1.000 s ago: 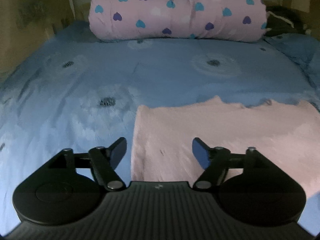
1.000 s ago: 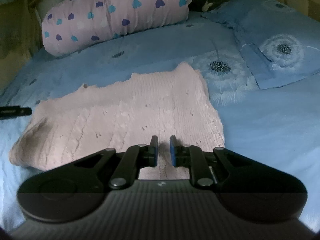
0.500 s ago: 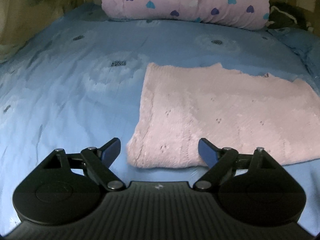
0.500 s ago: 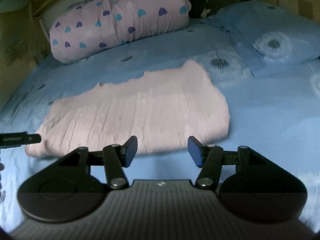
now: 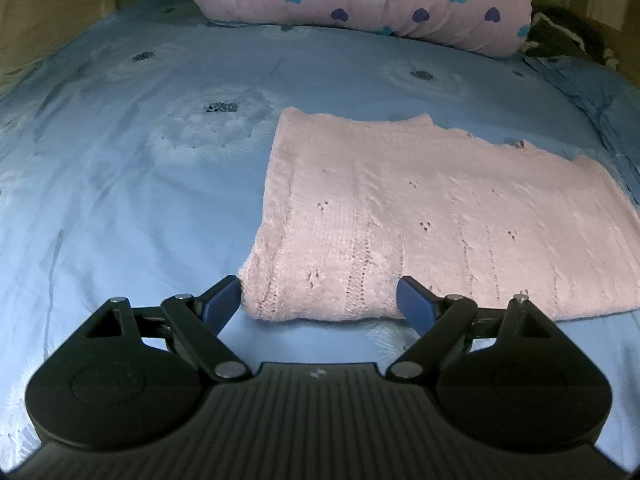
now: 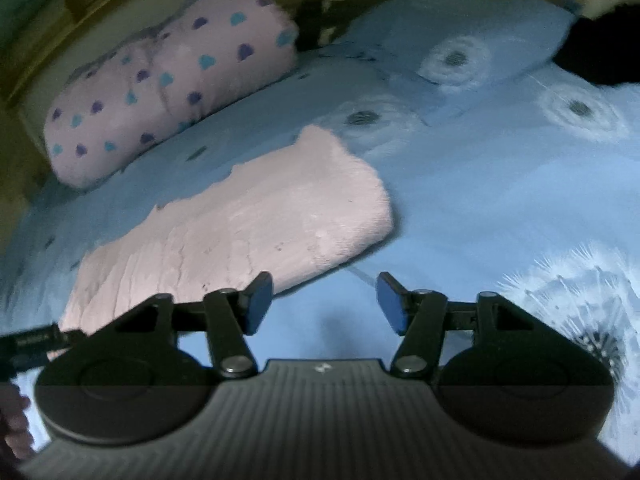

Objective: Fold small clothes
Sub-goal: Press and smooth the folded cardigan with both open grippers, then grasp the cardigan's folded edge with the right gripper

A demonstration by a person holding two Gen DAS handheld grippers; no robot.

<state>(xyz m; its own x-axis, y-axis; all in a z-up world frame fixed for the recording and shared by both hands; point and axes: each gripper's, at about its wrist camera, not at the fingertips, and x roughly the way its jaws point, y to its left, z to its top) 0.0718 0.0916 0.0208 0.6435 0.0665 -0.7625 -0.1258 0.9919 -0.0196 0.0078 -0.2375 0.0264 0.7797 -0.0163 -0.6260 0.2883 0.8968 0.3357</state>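
- Left wrist view: our left gripper (image 5: pixel 319 298) has its fingers (image 5: pixel 221 300) wide apart and holds nothing. The pink knit garment (image 5: pixel 420 220) lies flat on the bed (image 5: pixel 120 168), already doubled over, with its rounded near-left corner sitting just between our fingertips.
- We judge the step in hand to be taking that corner for another fold. To do it well, we should slide one finger under both layers at the thick folded edge, not pinch the top layer alone, or the layers will slip apart as we lift.
- The far edge of the garment is ragged and uneven, so we would line up by the straight left edge instead.
- Room here is generous: the bed is bare sheet to the left and beyond, and the heart-print duvet roll (image 5: pixel 360 0) lies well apart at the head.
- Right wrist view: our right gripper (image 6: pixel 324 304) also has its fingers spread and empty. It hangs over bare sheet just off the garment's near-right corner (image 6: pixel 360 220), not touching it. This view is blurred, so fine edge detail is lost.
- A blue pillow (image 6: pixel 460 40) lies beyond and to the right, clear of any fold path. A dark bar (image 6: pixel 28 340) at the left edge may be the other tool; we cannot tell.
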